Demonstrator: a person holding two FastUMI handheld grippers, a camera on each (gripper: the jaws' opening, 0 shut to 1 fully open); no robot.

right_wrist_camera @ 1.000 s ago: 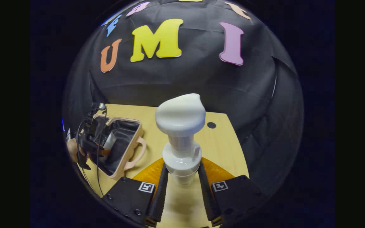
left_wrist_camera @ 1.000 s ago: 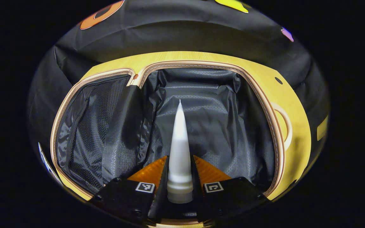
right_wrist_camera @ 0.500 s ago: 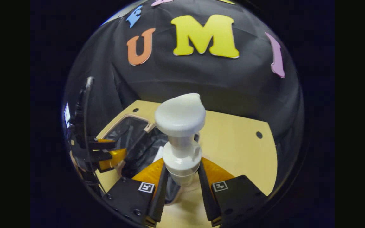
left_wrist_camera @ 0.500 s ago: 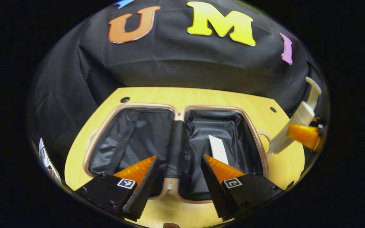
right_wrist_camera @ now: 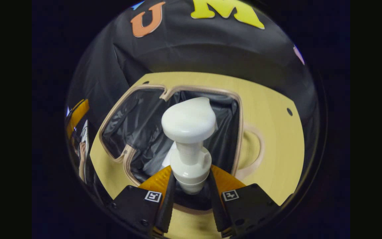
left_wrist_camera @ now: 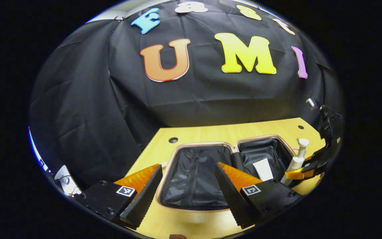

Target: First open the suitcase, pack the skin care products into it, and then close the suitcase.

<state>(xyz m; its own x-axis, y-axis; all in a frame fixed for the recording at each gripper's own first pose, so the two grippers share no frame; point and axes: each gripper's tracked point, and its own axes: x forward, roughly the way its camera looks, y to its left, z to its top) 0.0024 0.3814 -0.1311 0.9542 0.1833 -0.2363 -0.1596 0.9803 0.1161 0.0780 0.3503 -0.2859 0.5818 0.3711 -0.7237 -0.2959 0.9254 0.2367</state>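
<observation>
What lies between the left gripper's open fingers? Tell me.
In the left gripper view, the left gripper frames only the open suitcase lining; the white tube lies beyond.

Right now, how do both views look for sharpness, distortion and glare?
Left gripper view: fisheye bends the pale wooden table edge; the open black-lined suitcase is fairly sharp, the rim slightly soft. Right gripper view: the white pump bottle looms large and a touch soft, evenly lit, no harsh glare; the right claw is sharp.
</observation>
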